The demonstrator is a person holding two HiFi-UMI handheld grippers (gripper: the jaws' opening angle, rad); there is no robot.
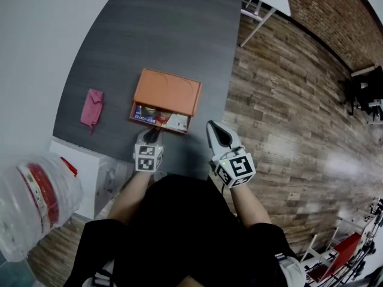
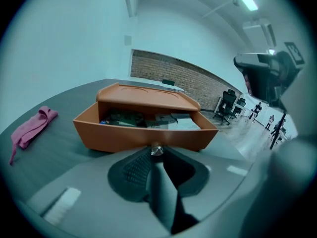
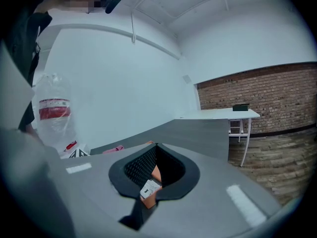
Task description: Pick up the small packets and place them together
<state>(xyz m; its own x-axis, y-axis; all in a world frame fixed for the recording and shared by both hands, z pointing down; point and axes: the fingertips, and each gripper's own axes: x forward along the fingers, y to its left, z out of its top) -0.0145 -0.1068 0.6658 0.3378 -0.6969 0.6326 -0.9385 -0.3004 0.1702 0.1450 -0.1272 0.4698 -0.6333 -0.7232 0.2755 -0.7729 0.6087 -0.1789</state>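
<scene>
Drawer (image 2: 114, 135) access: clamping left gripper (image 2: 156, 156) on knob (image 2: 157, 150), holding drawer out to expose packets (image 2: 148, 120); poising right gripper (image 3: 156, 146), jaws together and empty, beside drawer, probably for picking.

Dark grey table top (image 1: 167, 34): matt, laminate look, with a faint linear grain. Orange rectangular drawer box (image 1: 167, 91): smooth, matt, plastic look. Small round knob (image 2: 157, 150) on its near front: bright polished metal. Small printed packets (image 1: 157, 117) inside: glossy film. Pink rag (image 1: 91, 107), left: soft crumpled cloth. Plank floor (image 1: 287, 118), right: wood grain, satin sheen. Far wall (image 1: 326, 8): rough brick.
</scene>
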